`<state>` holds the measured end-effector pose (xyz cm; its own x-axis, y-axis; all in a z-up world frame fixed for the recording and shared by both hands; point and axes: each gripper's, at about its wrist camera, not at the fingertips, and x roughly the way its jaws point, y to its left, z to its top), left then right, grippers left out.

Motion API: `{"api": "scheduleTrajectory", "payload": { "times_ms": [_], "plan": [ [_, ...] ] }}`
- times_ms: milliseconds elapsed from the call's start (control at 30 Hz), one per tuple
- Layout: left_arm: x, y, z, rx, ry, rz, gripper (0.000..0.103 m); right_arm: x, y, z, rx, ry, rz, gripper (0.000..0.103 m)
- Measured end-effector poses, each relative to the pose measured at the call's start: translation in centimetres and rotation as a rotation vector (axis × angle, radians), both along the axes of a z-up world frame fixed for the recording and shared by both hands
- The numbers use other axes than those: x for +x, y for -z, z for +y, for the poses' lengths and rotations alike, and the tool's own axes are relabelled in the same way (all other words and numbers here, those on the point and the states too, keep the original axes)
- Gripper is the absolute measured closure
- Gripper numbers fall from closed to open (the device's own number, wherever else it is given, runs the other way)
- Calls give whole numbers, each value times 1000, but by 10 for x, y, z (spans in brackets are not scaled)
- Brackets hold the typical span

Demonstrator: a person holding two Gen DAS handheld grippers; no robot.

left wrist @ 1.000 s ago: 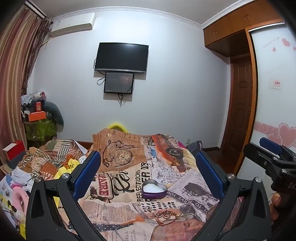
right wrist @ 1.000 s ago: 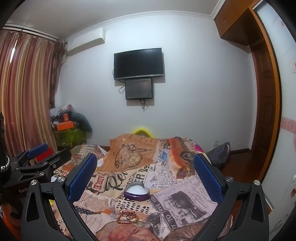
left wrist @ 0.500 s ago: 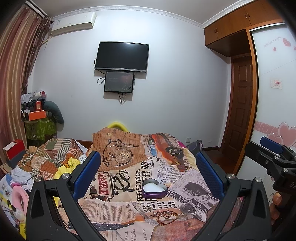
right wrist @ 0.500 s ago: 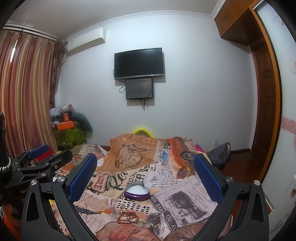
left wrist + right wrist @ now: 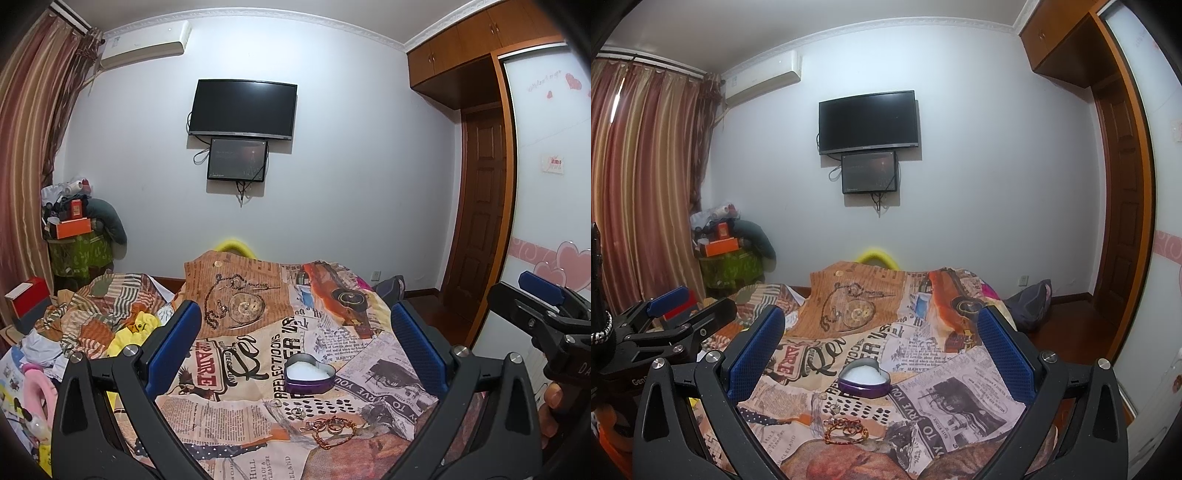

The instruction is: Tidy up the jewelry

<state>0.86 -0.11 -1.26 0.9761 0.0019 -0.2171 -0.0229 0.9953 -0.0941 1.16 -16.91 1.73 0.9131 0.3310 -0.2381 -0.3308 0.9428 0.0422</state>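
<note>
A purple heart-shaped tin (image 5: 309,377) with white lining lies open on the newspaper-print cloth (image 5: 236,406); it also shows in the right wrist view (image 5: 864,379). In front of it lies a small pile of jewelry: a copper chain bracelet with rings (image 5: 330,430), also seen in the right wrist view (image 5: 846,431). My left gripper (image 5: 295,347) is open and empty, held above and before the tin. My right gripper (image 5: 881,343) is open and empty too. Each gripper shows at the edge of the other's view (image 5: 543,314) (image 5: 676,325).
Crumpled clothes and a yellow garment (image 5: 136,328) lie left of the cloth. A cluttered green stand (image 5: 77,251) is at the back left. A TV (image 5: 242,109) hangs on the far wall. A wooden door (image 5: 480,229) and wardrobe are to the right.
</note>
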Motion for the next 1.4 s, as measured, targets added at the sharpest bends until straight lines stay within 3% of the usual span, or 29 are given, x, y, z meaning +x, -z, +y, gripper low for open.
{"api": "scheduleTrajectory", "payload": {
  "times_ms": [400,667,900,1033,1100,1200,1400],
  "plan": [
    [41,31,19,-23,-44,124,0,44,27,5,-52,13,154,0],
    [82,71,37,-74,-85,269,0,78,61,7,-102,13,291,0],
    [110,112,47,-28,-106,402,13,101,99,2,-128,0,432,1],
    [119,131,49,-36,-90,482,19,112,121,0,-128,-25,526,14],
    [125,141,48,-58,-66,520,31,116,131,2,-124,-48,580,20],
    [132,153,47,-69,-40,572,41,120,143,7,-112,-97,647,32],
    [139,168,43,-100,8,630,47,122,162,23,-122,-179,712,57]
  ]
}}
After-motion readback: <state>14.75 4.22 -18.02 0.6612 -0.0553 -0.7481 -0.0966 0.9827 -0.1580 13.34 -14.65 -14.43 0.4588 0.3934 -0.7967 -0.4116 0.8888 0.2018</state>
